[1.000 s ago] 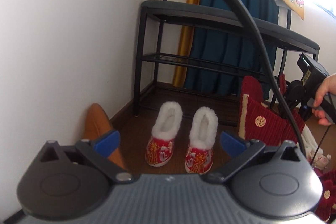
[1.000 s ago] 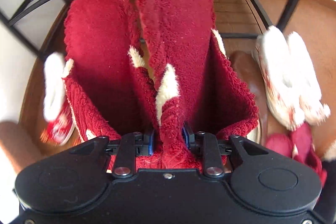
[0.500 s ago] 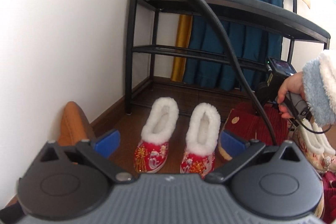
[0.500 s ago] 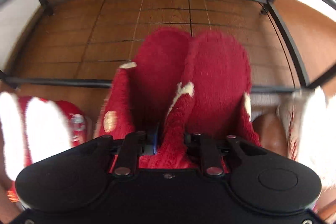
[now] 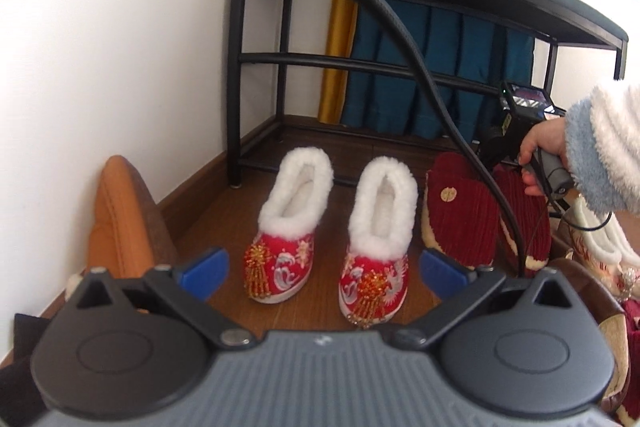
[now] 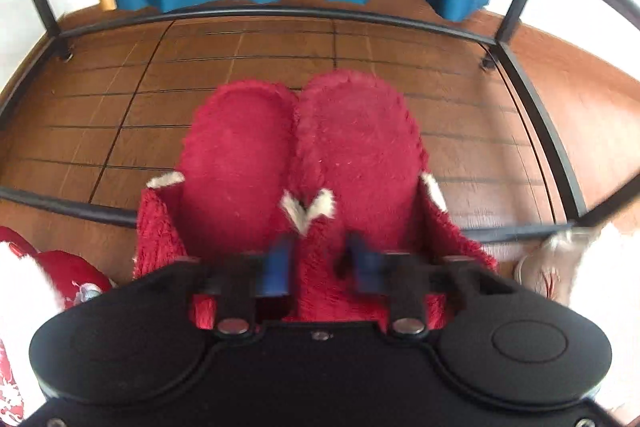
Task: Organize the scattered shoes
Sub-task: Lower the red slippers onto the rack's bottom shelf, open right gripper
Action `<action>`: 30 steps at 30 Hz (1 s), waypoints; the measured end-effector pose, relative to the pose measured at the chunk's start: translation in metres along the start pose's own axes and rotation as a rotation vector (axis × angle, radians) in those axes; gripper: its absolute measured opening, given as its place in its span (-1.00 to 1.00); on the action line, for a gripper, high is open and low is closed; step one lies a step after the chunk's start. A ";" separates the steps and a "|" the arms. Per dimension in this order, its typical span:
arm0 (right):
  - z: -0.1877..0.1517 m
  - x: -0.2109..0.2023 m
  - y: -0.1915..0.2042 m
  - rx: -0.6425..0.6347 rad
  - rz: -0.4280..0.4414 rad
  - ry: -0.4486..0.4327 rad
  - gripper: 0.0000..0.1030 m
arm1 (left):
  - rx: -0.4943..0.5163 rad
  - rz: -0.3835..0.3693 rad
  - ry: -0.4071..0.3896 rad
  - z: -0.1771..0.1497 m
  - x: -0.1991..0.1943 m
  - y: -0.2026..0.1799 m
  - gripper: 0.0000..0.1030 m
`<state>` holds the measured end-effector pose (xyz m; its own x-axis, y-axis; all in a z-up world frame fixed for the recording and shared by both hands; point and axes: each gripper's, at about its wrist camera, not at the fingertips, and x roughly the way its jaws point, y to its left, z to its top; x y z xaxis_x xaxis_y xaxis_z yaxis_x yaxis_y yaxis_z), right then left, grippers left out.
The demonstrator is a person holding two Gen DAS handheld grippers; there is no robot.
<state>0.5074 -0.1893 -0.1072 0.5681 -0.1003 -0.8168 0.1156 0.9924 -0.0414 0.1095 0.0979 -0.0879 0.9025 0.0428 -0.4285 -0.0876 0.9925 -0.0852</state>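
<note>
2 red slippers [image 6: 304, 163] lie side by side on the floor [image 6: 120, 107] straight ahead of the right gripper [image 6: 322, 263], soles toward its camera and heels poking under the rack's [image 6: 280, 13] bottom rail. Their toe ends are hidden behind the gripper body. The blue pads [image 6: 276, 267] are blurred; the jaws have just been opening and now stand apart, the slippers' inner walls between them but no longer pinched.

From the left wrist view, the same slippers [image 5: 460, 211] sit ahead and to the right of the left gripper [image 5: 324, 271], half crossed by a black cable [image 5: 400, 39]. The right hand [image 5: 540, 155], in a fluffy blue-and-white sleeve [image 5: 604, 147], wraps the right tool's handle, which tips steeply down at the slippers; its fingers are out of sight there.

The left gripper hangs with jaws wide apart and nothing between them, aimed slightly downward. Directly ahead of it stand 2 embroidered shoes [image 5: 328, 231] with white fur collars, toes toward it. An orange shoe [image 5: 124, 215] leans at the wall to its left, its lower part cut off. More shoes at the far right edge [image 5: 600, 247] are cropped and hard to make out.
</note>
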 end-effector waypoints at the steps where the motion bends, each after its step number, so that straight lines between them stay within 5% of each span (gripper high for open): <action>1: -0.008 -0.008 -0.003 -0.024 0.021 -0.034 0.68 | -0.005 -0.007 -0.001 0.000 -0.001 0.001 0.99; 7: -0.058 -0.076 -0.040 -0.013 0.168 -0.302 0.79 | -0.031 -0.029 -0.021 0.005 -0.009 0.004 0.99; 11: -0.120 -0.083 -0.031 -0.216 0.064 -0.477 0.89 | -0.031 -0.041 -0.029 0.005 -0.012 0.003 0.99; 15: -0.159 -0.059 -0.010 -0.288 0.020 -0.513 0.89 | -0.019 -0.052 -0.014 0.001 -0.013 0.000 0.99; 18: -0.161 -0.044 -0.005 -0.199 -0.007 -0.523 0.90 | -0.014 -0.049 -0.012 -0.001 -0.012 0.000 0.99; 23: -0.153 -0.009 0.025 -0.301 -0.128 -0.457 0.99 | -0.019 -0.037 0.005 -0.004 -0.003 0.003 0.99; 28: -0.166 -0.027 0.027 -0.301 -0.186 -0.641 1.00 | -0.035 -0.028 0.020 -0.007 0.003 0.008 0.99; 30: -0.162 -0.016 0.022 -0.286 -0.177 -0.590 1.00 | -0.035 -0.031 0.025 -0.008 0.005 0.008 0.99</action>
<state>0.3690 -0.1540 -0.1879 0.9194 -0.2047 -0.3360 0.0743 0.9290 -0.3626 0.1095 0.1048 -0.0978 0.8942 0.0086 -0.4475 -0.0745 0.9888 -0.1297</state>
